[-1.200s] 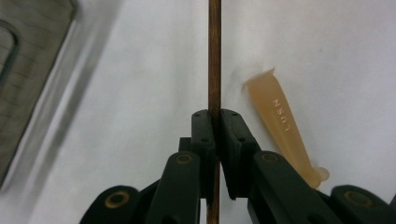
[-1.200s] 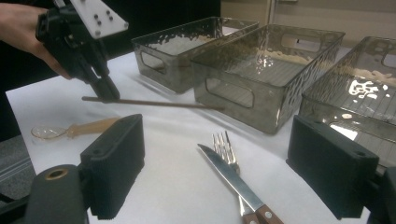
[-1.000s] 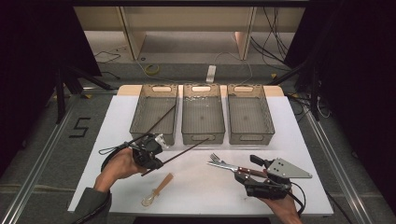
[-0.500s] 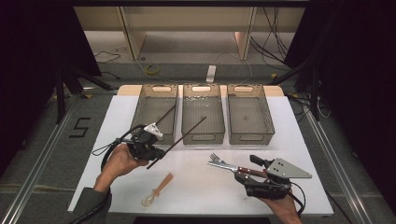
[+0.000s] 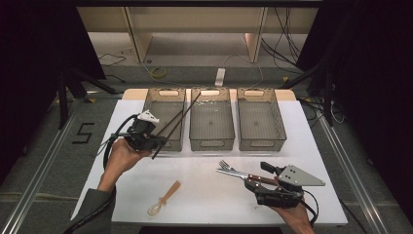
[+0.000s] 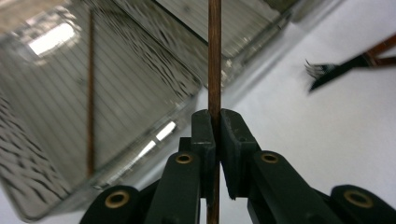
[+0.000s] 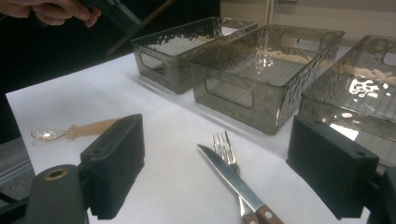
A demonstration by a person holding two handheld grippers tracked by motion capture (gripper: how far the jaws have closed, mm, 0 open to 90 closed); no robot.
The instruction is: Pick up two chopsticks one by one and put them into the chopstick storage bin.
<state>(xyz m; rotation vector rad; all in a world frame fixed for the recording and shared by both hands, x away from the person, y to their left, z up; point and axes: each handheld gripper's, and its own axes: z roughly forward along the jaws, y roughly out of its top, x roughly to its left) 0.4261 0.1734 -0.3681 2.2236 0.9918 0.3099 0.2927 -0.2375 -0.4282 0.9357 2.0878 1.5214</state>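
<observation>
My left gripper (image 5: 155, 141) hangs above the table in front of the left bin (image 5: 164, 144), shut on a dark wooden chopstick (image 5: 192, 103) that slants up over the left and middle bins. In the left gripper view the jaws (image 6: 215, 122) pinch that chopstick (image 6: 215, 56), and a second chopstick (image 6: 89, 93) leans inside the bin. My right gripper (image 5: 257, 176) rests low at the front right, open. A wood-handled knife (image 7: 229, 172) and a fork (image 7: 223, 142) lie on the table between its wide-apart pads (image 7: 116, 158).
Three clear grey bins stand in a row at the back: left, middle (image 5: 212, 142) and right (image 5: 262, 142). A clear spoon with a tan handle (image 5: 165, 197) lies at the front left of the white table (image 5: 209, 195). The floor around is dark, with cables.
My left gripper has risen and moved back toward the left bin with the chopstick, whose tip now reaches over the bins. The right gripper has stayed put.
</observation>
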